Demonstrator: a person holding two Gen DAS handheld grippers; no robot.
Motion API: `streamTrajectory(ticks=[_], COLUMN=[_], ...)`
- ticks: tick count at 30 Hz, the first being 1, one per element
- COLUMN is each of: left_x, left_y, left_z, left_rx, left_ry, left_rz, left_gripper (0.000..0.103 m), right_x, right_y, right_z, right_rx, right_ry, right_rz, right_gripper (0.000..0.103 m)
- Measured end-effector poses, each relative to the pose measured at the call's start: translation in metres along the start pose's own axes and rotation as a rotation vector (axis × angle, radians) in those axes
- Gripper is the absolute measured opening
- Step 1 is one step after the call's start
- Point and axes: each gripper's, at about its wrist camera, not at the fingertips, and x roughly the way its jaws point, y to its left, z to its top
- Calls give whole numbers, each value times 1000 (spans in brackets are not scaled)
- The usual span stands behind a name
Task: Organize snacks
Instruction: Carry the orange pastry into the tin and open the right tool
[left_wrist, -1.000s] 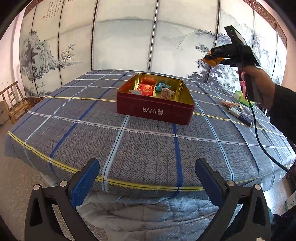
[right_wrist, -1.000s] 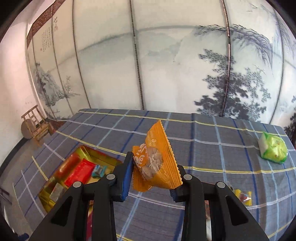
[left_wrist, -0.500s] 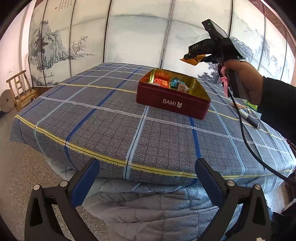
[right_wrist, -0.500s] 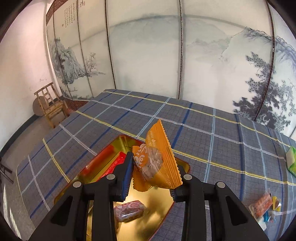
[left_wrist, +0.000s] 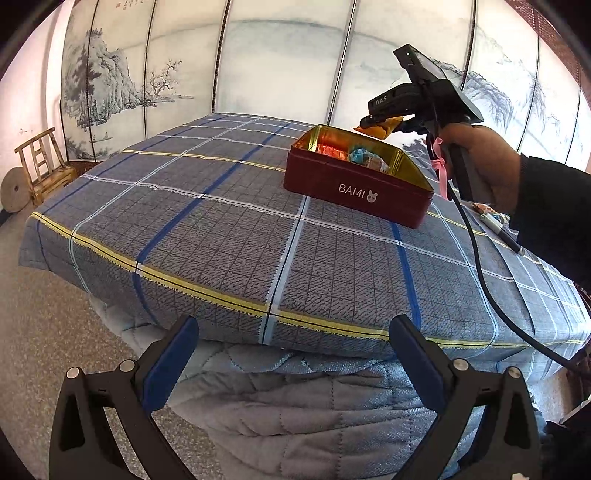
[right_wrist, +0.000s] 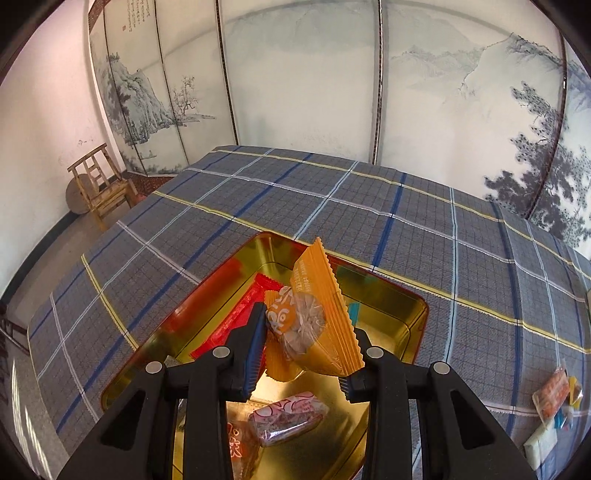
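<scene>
Since a second earlier, we had carried the orange snack packet (right_wrist: 314, 321) from over the bare tablecloth to above the red tin (left_wrist: 354, 188). Our right gripper (right_wrist: 303, 354) fingers still clamped it; the left gripper (left_wrist: 291, 354) hung spread and empty near the table (left_wrist: 207, 236) edge. Several snacks already lay inside; loose snacks (right_wrist: 554, 398) waited on the cloth.

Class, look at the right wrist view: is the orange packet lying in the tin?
No, the right gripper holds the orange packet above the tin.
</scene>
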Motion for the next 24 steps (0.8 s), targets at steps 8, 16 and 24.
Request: streamTrajectory(ticks=[8, 16, 24], left_x=[1, 4, 7], left_y=[0, 0, -2], left_z=[-1, -2, -5], left_rx=[4, 3, 10], left_ry=[11, 30, 48], left_rz=[-2, -5, -9], left_gripper=[102, 102, 102], right_x=[11, 18, 18], right_y=[1, 6, 13], right_z=[-7, -14, -17], right_rx=[12, -13, -40], right_ry=[39, 62, 70], right_rz=[1, -17, -24], right_gripper=[35, 35, 35])
